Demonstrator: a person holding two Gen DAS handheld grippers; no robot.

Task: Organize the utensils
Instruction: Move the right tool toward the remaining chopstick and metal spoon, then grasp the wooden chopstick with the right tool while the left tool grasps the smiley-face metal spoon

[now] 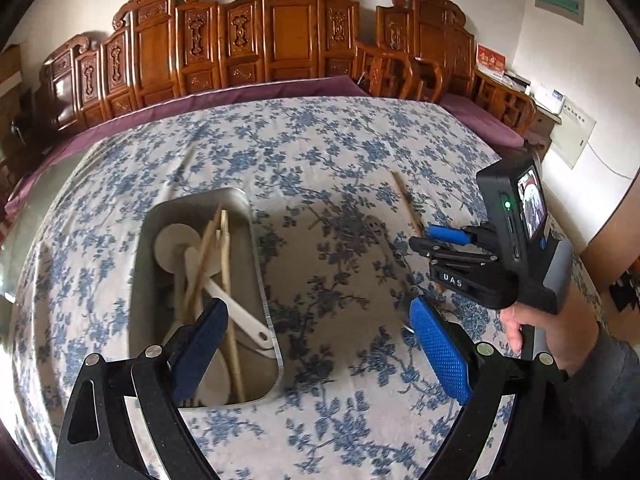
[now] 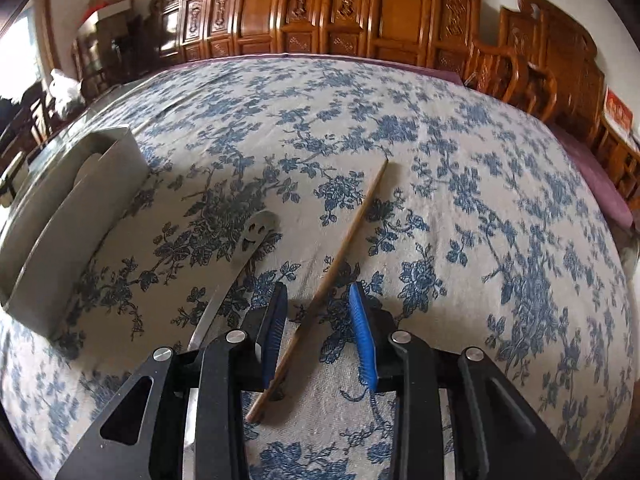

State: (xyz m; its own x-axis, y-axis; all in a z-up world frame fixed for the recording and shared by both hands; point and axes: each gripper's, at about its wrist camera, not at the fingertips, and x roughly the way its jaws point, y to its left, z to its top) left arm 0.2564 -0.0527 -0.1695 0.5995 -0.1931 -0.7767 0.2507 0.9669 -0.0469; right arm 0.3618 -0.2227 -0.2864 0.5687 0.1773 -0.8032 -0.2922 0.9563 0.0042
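Observation:
A metal tray [image 1: 258,264] on the floral cloth holds white spoons [image 1: 236,300] and wooden chopsticks [image 1: 230,292]. My left gripper [image 1: 320,344] is open and empty, hovering over the tray's right rim. One wooden chopstick [image 2: 340,256] lies loose on the cloth; it also shows in the left wrist view [image 1: 404,196]. My right gripper [image 2: 318,332] is open, low over the cloth, its fingers on either side of the chopstick's near half. A shiny metal utensil with a smiley cut-out [image 2: 240,264] lies just left of the right gripper. The tray shows at the left of the right wrist view [image 2: 76,216].
The table is covered by a blue floral cloth [image 2: 440,184]. Carved wooden chairs [image 1: 280,40] and a purple cushion [image 1: 240,94] line the far edge. Shelves and a cabinet stand at the right [image 1: 560,120].

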